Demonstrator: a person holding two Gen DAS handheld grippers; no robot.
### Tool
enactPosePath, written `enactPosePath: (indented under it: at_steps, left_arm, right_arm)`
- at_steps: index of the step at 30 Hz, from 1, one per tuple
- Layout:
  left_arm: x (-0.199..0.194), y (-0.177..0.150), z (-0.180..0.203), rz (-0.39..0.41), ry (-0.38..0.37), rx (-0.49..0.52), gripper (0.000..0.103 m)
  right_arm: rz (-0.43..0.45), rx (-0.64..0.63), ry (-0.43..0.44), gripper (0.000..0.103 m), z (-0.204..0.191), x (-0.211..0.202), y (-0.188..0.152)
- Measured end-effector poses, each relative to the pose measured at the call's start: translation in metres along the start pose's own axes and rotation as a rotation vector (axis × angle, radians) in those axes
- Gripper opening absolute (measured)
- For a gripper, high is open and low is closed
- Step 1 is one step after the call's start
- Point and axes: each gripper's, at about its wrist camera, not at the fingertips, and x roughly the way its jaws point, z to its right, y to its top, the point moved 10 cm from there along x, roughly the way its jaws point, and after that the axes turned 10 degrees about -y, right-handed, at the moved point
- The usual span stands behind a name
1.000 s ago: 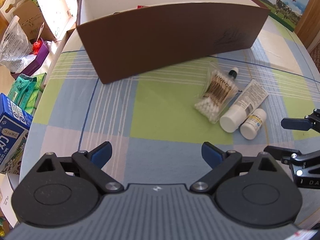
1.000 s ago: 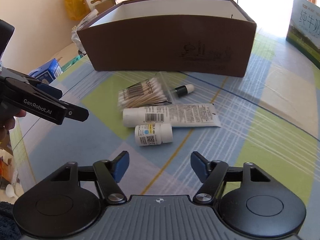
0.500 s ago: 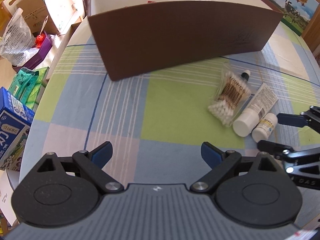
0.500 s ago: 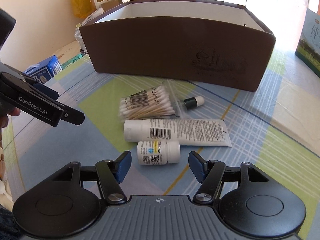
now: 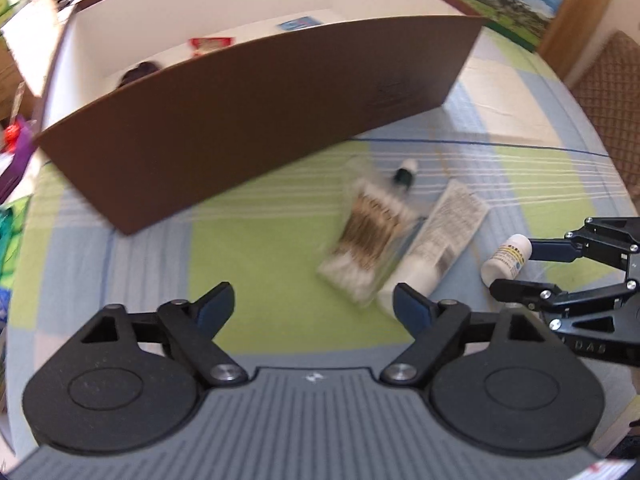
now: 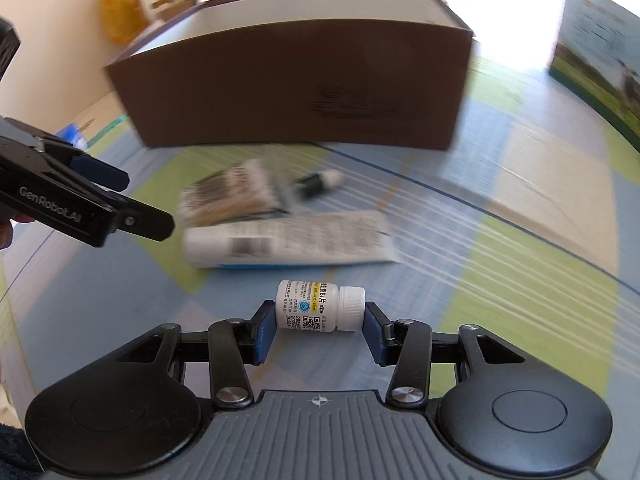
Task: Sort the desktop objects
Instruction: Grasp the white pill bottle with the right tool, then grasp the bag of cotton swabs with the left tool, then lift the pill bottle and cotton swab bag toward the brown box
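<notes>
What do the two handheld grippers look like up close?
Both grippers, left and right, share one design: black linkage fingers with blue pads, silver pivot screws, round black side housings and a ribbed grey body. The left one carries white GenRobot.AI lettering on its side.

Bright daylight glares from the far right. The box [image 6: 296,80] and tablecloth [image 6: 520,280] smear with motion blur; fisheye bends every edge.

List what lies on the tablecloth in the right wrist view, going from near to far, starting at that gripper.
Pill bottle between the jaws → white tube → cotton swabs → brown box.
</notes>
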Motion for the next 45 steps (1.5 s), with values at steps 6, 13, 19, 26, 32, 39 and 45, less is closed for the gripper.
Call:
enactPosePath:
  at_steps: [6,13,19,26,32,39,45]
  left_arm:
    - [0.019,0.021,0.012,-0.007,-0.071,0.055,0.064]
    - [0.04,0.027,0.02,-0.032,-0.119,0.098,0.029]
    - [0.03,0.013,0.011,-0.022,-0.107,0.061,0.02]
    - [-0.001,-0.027,-0.016,-0.031,-0.047,-0.056,0.02]
    - [-0.012,-0.041,-0.013,-0.047,-0.043,-0.035,0.033]
    - [0.002,-0.027,-0.006,-0.047,0.009,0.023,0.047]
    - [0.008,-0.028,-0.009,-0.053,0.052,0.033,0.039]
  right_arm:
    - [-0.019,0.101,-0.058,0.044,0.042,-0.008,-0.009]
    - [-0.027,0.147,-0.079,0.044,0.06,-0.013,-0.014]
    - [-0.025,0.127,-0.076,0.044,0.06,-0.014,-0.016]
    - [-0.015,0.075,-0.073,0.044,0.054,-0.013,-0.017]
    - [-0.013,0.04,-0.074,0.045,0.048,-0.008,-0.019]
    - [-0.01,0.055,-0.088,0.063,0.048,-0.004,-0.018]
    - [0.016,0.087,-0.106,0.063,0.05,0.001,-0.007]
